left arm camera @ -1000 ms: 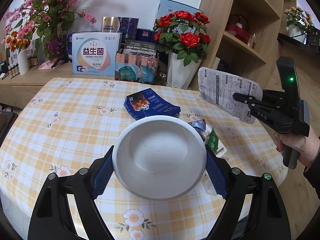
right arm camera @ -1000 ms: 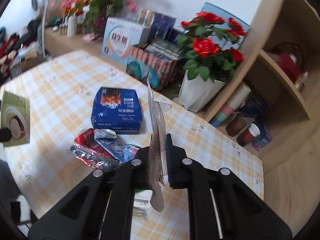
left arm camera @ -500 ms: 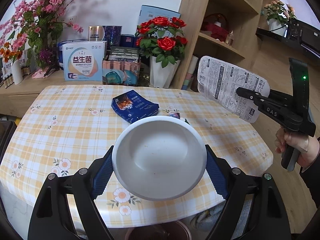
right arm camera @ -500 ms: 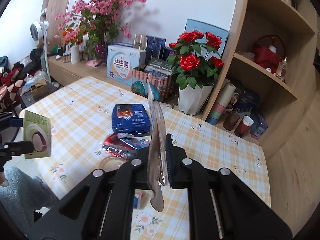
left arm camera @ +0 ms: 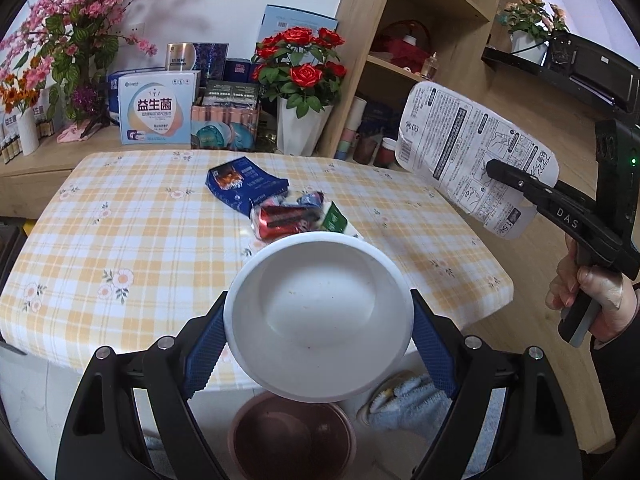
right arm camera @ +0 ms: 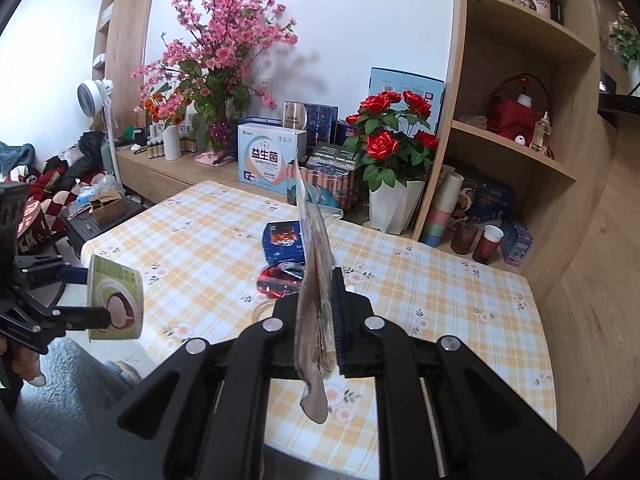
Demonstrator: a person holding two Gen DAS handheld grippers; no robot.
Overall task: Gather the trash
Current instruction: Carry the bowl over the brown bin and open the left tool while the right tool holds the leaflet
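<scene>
My left gripper [left arm camera: 319, 334] is shut on a white paper bowl [left arm camera: 318, 312], its blue pads pressing both sides. In the right wrist view it is a green-labelled tub [right arm camera: 114, 304] held by the left gripper [right arm camera: 82, 294]. The bowl hangs over the table's front edge, above a brown bin [left arm camera: 292, 436] on the floor. My right gripper [right arm camera: 325, 320] is shut on a flat printed wrapper [right arm camera: 314, 272] seen edge-on. In the left wrist view the right gripper [left arm camera: 502, 172] holds that white wrapper [left arm camera: 460, 148] off the table's right side. A blue box [left arm camera: 246, 184], a red wrapper [left arm camera: 284, 216] and a green packet [left arm camera: 335, 219] lie on the checked table [left arm camera: 120, 216].
Red roses in a white vase [left arm camera: 298, 124], cartons [left arm camera: 154, 114] and pink blossoms [left arm camera: 68, 44] crowd a ledge behind the table. A wooden shelf unit [right arm camera: 516, 152] stands at the right with cups [right arm camera: 486, 240] at its foot. A blue slipper [left arm camera: 404, 404] lies beside the bin.
Both grippers have drawn back from the table and risen, each keeping its load. The bin has come into view under the bowl, and the red wrapper now shows beyond the rim.
</scene>
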